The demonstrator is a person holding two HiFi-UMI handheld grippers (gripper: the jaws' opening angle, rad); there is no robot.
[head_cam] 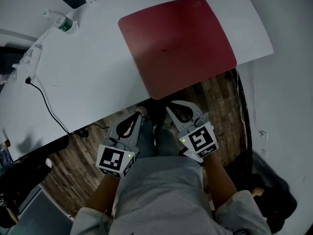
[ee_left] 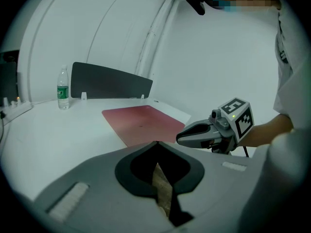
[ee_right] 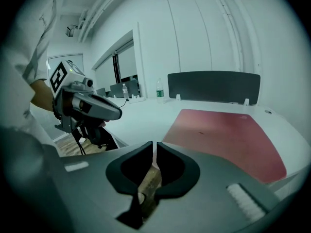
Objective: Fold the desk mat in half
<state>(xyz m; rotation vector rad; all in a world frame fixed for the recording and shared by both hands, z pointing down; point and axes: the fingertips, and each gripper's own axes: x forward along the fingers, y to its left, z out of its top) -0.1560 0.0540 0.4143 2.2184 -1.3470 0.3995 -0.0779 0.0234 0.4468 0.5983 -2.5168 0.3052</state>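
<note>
Desk mat (head_cam: 177, 45) lies flat and unfolded, so folding has not started; the step in hand looks like the approach. Nearest, at six o'clock, both tools hang off the surface (head_cam: 98, 67), over the wooden floor (head_cam: 220, 102) and clear of the mat. The left tool (ee_left: 156, 142) has its jaws together on nothing. The right tool (ee_right: 154, 143) shows a thin slit between its tips, nothing in it. Just beyond, the red mat runs from the surface's near edge toward twelve o'clock. Farther off, at ten o'clock, stands a water bottle (head_cam: 62, 22). Next, I judge, the jaws must spread wider and pinch the mat's near edge to lift it over.
</note>
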